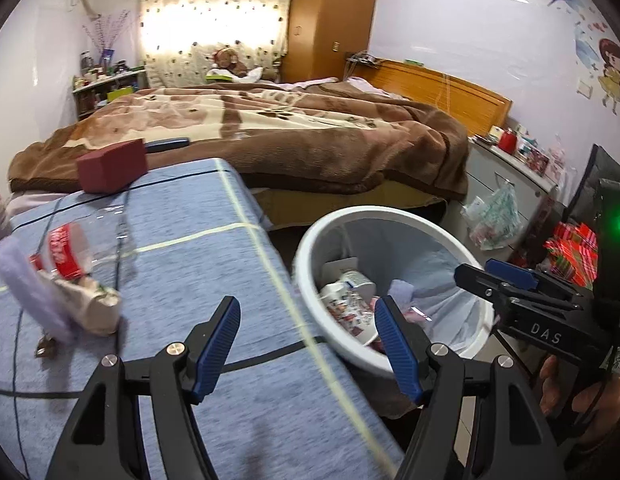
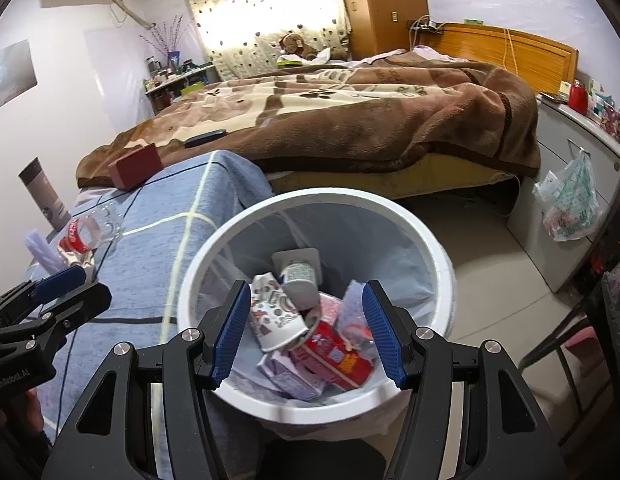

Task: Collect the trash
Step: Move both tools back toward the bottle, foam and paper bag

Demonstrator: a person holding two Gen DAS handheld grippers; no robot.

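Both the left gripper (image 1: 307,344) and right gripper (image 2: 305,330) gape wide and empty, so the clear bottle (image 1: 75,240) near the table's (image 1: 213,264) left edge could roll off if nudged.

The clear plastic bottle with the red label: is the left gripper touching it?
Apart. The left wrist view shows the left gripper open over bare blue cloth, with the bottle lying well away, up and left.

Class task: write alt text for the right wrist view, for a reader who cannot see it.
An open, empty right tool hangs over a white trash bin holding a paper cup and cartons. Left of it, a clear bottle lies on a blue-covered table.
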